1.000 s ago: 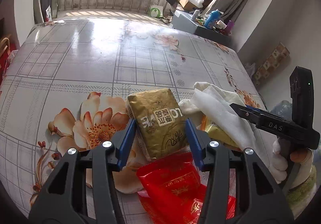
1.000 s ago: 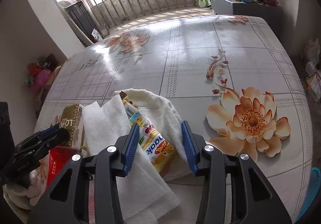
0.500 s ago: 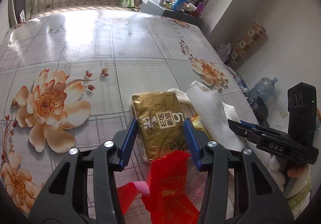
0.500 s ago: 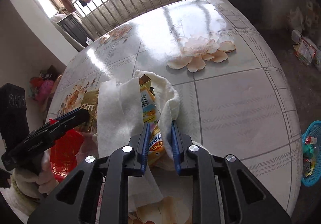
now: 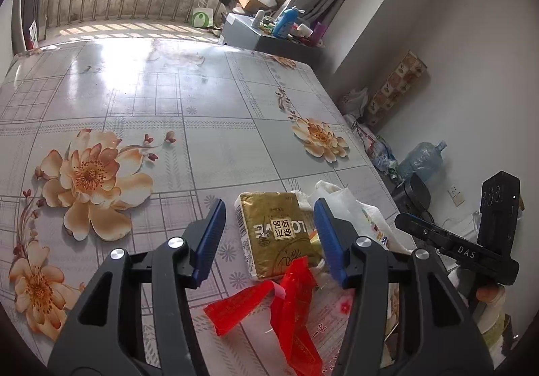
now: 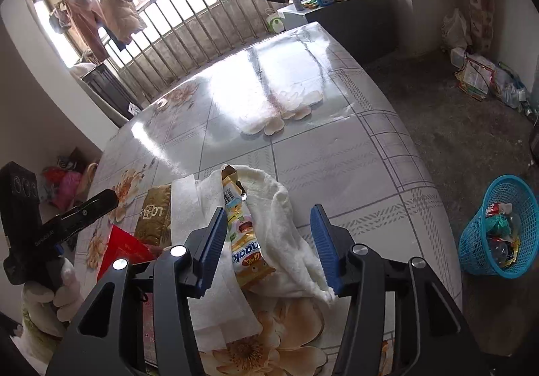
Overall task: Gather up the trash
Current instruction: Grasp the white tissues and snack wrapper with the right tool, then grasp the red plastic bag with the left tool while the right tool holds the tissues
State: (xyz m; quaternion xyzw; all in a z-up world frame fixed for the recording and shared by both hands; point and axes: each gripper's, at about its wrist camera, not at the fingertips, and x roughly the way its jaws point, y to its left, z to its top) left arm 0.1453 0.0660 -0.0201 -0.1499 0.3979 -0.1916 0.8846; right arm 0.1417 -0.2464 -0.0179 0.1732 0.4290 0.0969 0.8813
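Left gripper (image 5: 269, 234): low in the middle of its view. Its blue jaws are spreading apart. The gold packet lies between them, but the pads do not press it.
Right gripper (image 6: 267, 241): low in the middle of its view. Its jaws are spreading too. The snack wrapper and white cloth lie between them, not pinched.
Gold packet (image 5: 274, 233): flat on the table, just above the red wrapper (image 5: 286, 305).
Snack wrapper (image 6: 244, 241): lying in the folds of the white cloth (image 6: 286, 234).
Table (image 5: 202, 106): shiny cover with big orange flowers.
Blue basket (image 6: 498, 228): on the floor at the right edge, tilted, well apart from the table. It has bright bits of trash inside.
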